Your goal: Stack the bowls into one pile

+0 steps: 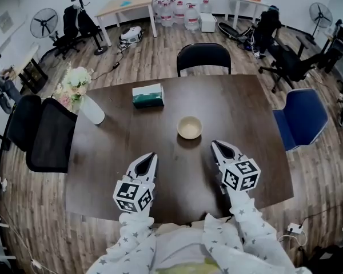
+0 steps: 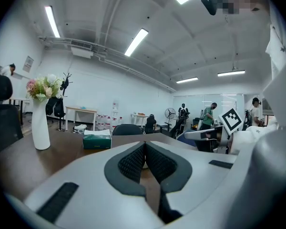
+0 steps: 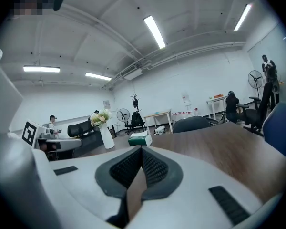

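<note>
A cream bowl (image 1: 190,127) stands upright near the middle of the dark wooden table (image 1: 240,104); from above I cannot tell whether others are nested in it. My left gripper (image 1: 152,154) hovers near the table's front edge, below and left of the bowl, its jaws shut with nothing between them. My right gripper (image 1: 215,144) sits just right of and below the bowl, apart from it, also shut and holding nothing. In the left gripper view the left gripper (image 2: 144,144) has its ribbed pads pressed together. The right gripper view shows the right gripper (image 3: 141,148) shut the same way.
A green-and-white tissue box (image 1: 147,95) lies at the table's far side. A white vase of flowers (image 1: 91,108) stands at the left edge. Around the table are a black chair (image 1: 203,56) at the far side, a blue chair (image 1: 304,119) at the right and a black mesh chair (image 1: 46,133) at the left.
</note>
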Demonstrator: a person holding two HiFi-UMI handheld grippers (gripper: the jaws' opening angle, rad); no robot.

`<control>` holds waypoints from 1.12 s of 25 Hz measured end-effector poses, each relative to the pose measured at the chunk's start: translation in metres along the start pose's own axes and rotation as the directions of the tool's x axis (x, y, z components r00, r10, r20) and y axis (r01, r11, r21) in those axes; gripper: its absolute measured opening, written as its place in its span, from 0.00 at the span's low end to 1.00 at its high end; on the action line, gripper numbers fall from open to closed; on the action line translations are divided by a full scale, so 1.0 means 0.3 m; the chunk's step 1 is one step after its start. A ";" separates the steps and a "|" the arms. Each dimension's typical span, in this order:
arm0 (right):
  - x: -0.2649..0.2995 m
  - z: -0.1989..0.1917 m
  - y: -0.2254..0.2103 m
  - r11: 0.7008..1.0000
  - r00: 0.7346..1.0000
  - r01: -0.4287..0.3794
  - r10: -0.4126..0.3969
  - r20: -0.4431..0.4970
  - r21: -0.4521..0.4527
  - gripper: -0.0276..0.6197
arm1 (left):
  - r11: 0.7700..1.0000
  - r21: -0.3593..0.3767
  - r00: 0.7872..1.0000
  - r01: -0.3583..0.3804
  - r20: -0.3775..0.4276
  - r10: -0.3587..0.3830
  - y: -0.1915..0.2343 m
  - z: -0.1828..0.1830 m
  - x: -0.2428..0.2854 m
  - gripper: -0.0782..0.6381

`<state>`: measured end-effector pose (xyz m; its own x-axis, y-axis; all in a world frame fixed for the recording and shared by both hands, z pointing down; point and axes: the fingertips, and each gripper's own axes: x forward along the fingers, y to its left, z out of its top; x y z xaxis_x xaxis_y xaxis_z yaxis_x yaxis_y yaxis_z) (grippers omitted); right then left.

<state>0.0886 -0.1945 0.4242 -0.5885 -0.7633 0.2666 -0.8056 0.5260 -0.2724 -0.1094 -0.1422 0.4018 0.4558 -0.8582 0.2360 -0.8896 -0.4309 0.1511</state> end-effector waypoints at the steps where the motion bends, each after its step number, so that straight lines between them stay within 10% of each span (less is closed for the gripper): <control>1: -0.010 0.017 0.004 1.000 1.000 -0.002 0.002 0.020 0.001 0.08 | 1.000 -0.004 1.000 -0.005 0.009 0.005 0.008 0.009 -0.009 0.14; 28: -0.096 0.189 0.072 0.999 0.981 0.010 -0.001 0.195 -0.046 0.08 | 0.989 0.068 0.979 -0.133 0.165 0.120 0.125 0.208 -0.141 0.15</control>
<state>0.0920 -0.1824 0.3581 -0.5632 -0.8223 0.0818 -0.8139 0.5349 -0.2270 -0.1639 -0.1395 0.3376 0.3345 -0.9380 0.0912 -0.9422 -0.3309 0.0527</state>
